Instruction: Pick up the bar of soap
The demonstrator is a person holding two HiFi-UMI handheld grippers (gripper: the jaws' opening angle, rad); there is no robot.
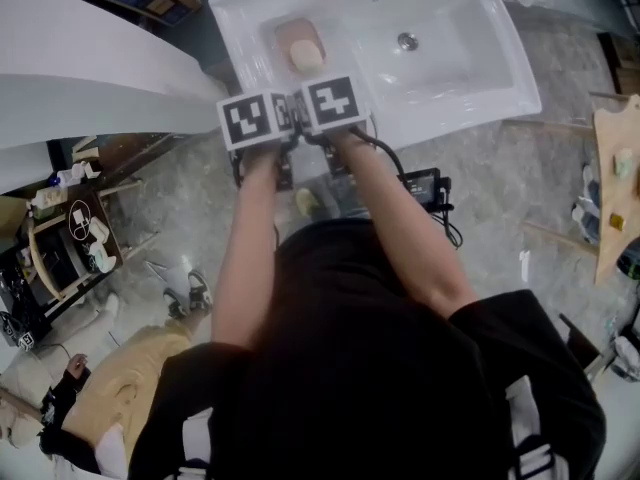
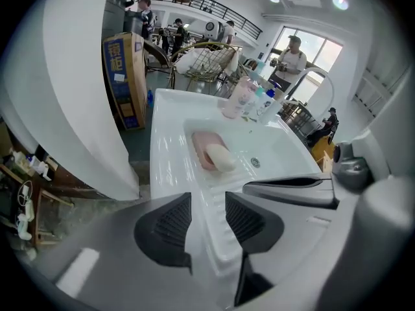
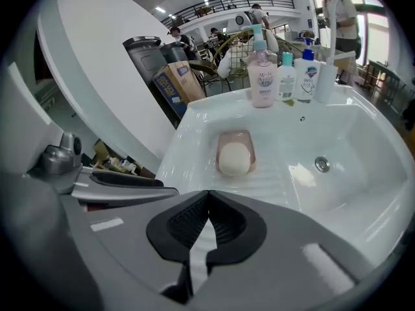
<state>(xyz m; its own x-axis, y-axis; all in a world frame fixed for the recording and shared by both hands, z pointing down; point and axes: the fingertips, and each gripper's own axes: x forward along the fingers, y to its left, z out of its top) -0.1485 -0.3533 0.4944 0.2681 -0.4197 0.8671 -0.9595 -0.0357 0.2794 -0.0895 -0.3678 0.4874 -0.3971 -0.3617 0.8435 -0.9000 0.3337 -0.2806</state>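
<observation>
A cream oval bar of soap (image 1: 306,56) (image 2: 220,157) (image 3: 234,159) lies in a pink soap dish (image 3: 235,138) on the ribbed left ledge of a white sink (image 1: 470,78). Both grippers hover side by side over the sink's near rim, short of the soap. The left gripper (image 2: 207,219) is open, and only the sink rim shows between its black ribbed pads. To its right, the right gripper (image 3: 207,222) is shut, pads together with nothing between them. In the head view the marker cubes (image 1: 290,111) hide both sets of jaws.
A pink pump bottle (image 3: 262,76) and two smaller bottles (image 3: 295,76) stand at the sink's back edge beside the tap (image 3: 337,24). The drain (image 3: 321,164) lies right of the dish. A white curved wall (image 1: 80,78) stands left of the sink. People stand in the background.
</observation>
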